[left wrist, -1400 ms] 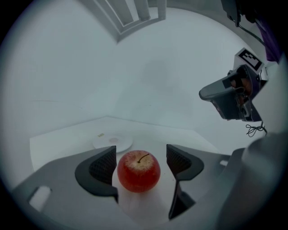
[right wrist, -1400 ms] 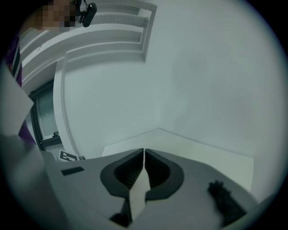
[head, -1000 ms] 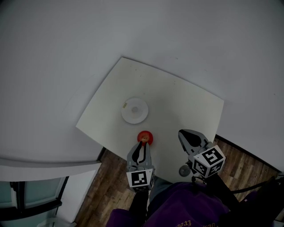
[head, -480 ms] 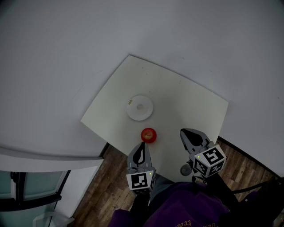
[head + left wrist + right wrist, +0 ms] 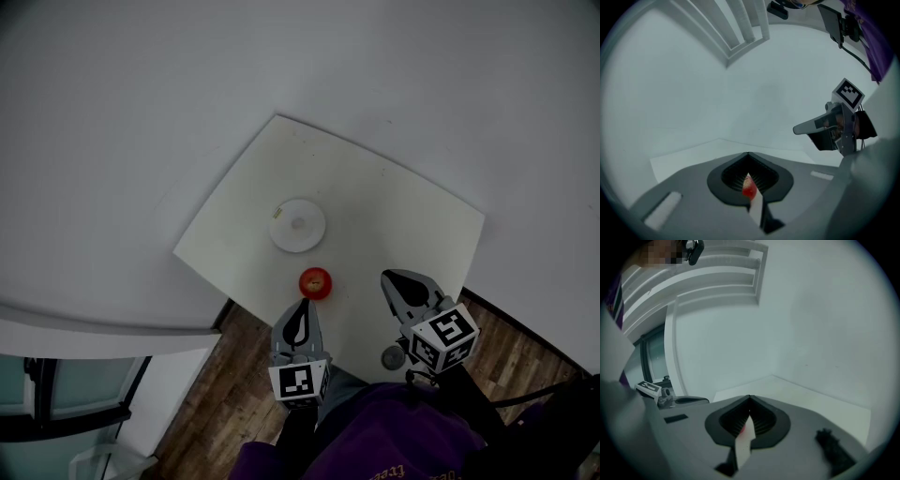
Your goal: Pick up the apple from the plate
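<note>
A red apple (image 5: 315,281) sits on the white table (image 5: 394,216), just nearer me than the small white plate (image 5: 309,232), which has nothing on it. My left gripper (image 5: 302,303) hovers close behind the apple with its jaws shut and empty. In the left gripper view (image 5: 748,154) a sliver of the apple (image 5: 749,188) shows through the slit between the closed jaws. My right gripper (image 5: 385,277) hangs over the table to the right of the apple, also shut and empty; its own view (image 5: 749,398) shows the jaws meeting.
The table's near edge runs under both grippers, with brown wooden floor (image 5: 234,394) below. A white ledge (image 5: 94,342) lies to the left. A small grey round thing (image 5: 391,358) shows by the right gripper's marker cube. The person's purple clothing fills the bottom.
The left gripper's tips were at the apple a second ago; they have since drawn back a little toward me and closed. The apple stays on the table. The right gripper has not moved.
</note>
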The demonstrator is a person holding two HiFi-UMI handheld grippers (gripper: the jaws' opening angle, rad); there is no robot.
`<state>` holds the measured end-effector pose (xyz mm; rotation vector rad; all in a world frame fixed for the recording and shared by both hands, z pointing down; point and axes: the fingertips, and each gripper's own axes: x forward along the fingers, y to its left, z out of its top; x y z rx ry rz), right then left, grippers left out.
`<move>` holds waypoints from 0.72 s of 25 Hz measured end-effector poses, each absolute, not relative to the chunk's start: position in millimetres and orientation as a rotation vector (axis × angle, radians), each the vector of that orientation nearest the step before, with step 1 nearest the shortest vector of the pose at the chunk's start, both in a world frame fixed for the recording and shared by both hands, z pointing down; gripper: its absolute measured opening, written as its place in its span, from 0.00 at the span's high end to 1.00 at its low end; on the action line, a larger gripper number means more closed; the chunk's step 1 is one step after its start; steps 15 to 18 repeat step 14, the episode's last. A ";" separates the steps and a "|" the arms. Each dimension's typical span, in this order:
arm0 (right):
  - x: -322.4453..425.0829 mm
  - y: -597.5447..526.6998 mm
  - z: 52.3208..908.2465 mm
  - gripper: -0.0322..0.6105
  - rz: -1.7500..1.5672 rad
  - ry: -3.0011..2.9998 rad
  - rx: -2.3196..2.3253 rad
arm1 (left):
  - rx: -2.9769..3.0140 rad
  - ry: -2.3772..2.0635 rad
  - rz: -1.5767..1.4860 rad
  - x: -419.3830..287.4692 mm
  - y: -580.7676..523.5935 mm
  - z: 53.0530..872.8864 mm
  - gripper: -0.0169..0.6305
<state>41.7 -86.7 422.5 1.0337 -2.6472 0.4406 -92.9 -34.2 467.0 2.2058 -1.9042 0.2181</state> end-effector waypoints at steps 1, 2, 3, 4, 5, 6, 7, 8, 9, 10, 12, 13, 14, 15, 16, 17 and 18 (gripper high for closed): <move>41.7 -86.7 422.5 0.93 0.439 -2.648 1.031 | 2.206 -1.904 0.218 -92.7 -34.5 467.1 0.97; 41.7 -86.7 422.6 0.93 0.438 -2.649 1.029 | 2.206 -1.904 0.220 -92.7 -34.7 467.1 0.97; 41.8 -86.7 422.6 0.93 0.438 -2.649 1.027 | 2.206 -1.905 0.223 -92.9 -34.9 467.1 0.97; 41.8 -86.6 422.5 0.93 0.438 -2.649 1.027 | 2.208 -1.906 0.225 -93.1 -35.0 467.2 0.97; 41.6 -86.5 422.4 0.93 0.437 -2.649 1.025 | 2.211 -1.905 0.223 -93.0 -34.9 467.2 0.97; 41.3 -86.3 422.3 0.93 0.437 -2.649 1.023 | 2.213 -1.903 0.219 -92.9 -35.0 466.6 0.97; 40.9 -86.1 422.2 0.93 0.437 -2.649 1.021 | 2.213 -1.902 0.218 -93.1 -35.1 465.8 0.97; 40.6 -85.8 422.2 0.93 0.438 -2.649 1.019 | 2.211 -1.903 0.218 -93.8 -35.2 465.3 0.97; 40.2 -85.5 422.2 0.93 0.438 -2.649 1.017 | 2.210 -1.904 0.219 -94.6 -35.2 465.1 0.97; 39.9 -85.4 422.1 0.93 0.438 -2.648 1.017 | 2.210 -1.904 0.219 -95.2 -35.2 465.0 0.97; 39.3 -85.3 421.8 0.93 0.436 -2.648 1.017 | 2.208 -1.906 0.221 -96.8 -35.0 464.8 0.97; 39.1 -85.3 421.7 0.93 0.435 -2.648 1.017 | 2.206 -1.908 0.224 -97.7 -34.9 464.7 0.97; 38.9 -85.3 421.5 0.93 0.434 -2.648 1.018 | 2.205 -1.909 0.226 -98.5 -34.8 464.7 0.97; 38.9 -85.3 421.5 0.93 0.434 -2.648 1.018 | 2.205 -1.909 0.226 -98.5 -34.8 464.7 0.97; 38.9 -85.3 421.5 0.93 0.434 -2.648 1.018 | 2.205 -1.909 0.226 -98.5 -34.8 464.7 0.97; 38.9 -85.3 421.5 0.93 0.434 -2.648 1.018 | 2.205 -1.909 0.226 -98.5 -34.8 464.7 0.97; 38.9 -85.3 421.5 0.93 0.434 -2.648 1.018 | 2.205 -1.909 0.226 -98.5 -34.8 464.7 0.97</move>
